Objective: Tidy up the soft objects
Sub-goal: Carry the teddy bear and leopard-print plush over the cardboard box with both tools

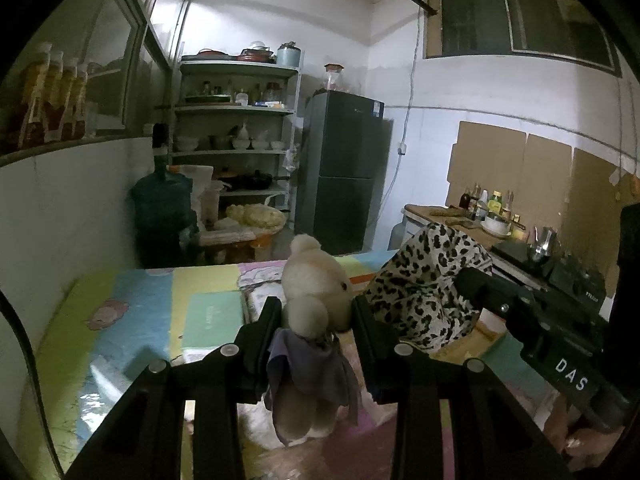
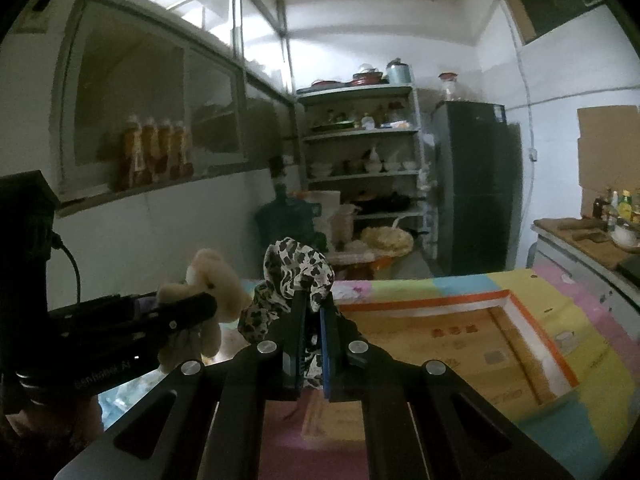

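The left claw [image 1: 312, 320] points slightly downward over the worktop [image 1: 132, 320], its two black fingers [image 1: 260, 328] pressed against the sides of a cream plush toy [image 1: 316, 280] that wears a grey-purple cloth garment. The toy sits upright between the jaws, head above them, legs hanging below, clear of the colourful patterned cover on the worktop.

Just to its right, the right claw [image 2: 310, 316] is held at a similar shallow downward tilt, the two tools side by side and near each other. Its jaws are nearly together, pinching a leopard-print fabric [image 2: 296, 268] that bunches up above the fingertips and droops on the left side. In the left wrist view the same fabric [image 1: 432, 280] hangs over the right tool's black body, where white letters read "DAS".

Below the right claw lies an open cardboard box [image 2: 472, 344] with an orange-edged rim, printed with red characters too blurred to read. A dark fridge [image 1: 344, 168] and loaded shelves [image 1: 236, 108] stand behind.
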### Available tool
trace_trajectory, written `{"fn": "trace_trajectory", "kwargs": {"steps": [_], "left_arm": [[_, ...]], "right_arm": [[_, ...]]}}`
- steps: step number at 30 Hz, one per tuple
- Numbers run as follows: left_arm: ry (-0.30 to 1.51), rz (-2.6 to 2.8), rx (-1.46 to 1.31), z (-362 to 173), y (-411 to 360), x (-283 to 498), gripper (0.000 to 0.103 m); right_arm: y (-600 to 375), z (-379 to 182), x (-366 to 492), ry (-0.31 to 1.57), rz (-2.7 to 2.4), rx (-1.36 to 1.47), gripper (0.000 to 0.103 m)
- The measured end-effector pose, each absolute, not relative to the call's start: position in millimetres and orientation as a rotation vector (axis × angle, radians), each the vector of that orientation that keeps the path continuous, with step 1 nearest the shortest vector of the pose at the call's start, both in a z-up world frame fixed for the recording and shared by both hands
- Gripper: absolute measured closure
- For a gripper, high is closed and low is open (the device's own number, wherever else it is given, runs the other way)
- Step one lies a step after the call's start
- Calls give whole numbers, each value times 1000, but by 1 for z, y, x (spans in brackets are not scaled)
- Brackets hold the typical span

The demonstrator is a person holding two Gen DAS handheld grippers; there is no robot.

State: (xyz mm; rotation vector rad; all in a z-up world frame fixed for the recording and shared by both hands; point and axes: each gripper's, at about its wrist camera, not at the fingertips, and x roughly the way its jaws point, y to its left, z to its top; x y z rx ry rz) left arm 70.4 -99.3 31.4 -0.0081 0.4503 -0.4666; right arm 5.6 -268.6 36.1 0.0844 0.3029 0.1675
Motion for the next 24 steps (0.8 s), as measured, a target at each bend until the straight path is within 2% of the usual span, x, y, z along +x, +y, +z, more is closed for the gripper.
{"fn": "trace_trajectory", "kwargs": {"steps": [24], "left_arm": [[535,-474,-53,11,-227,108,68]], "right_arm": [[-387,18,27,310,7,161,98]]}}
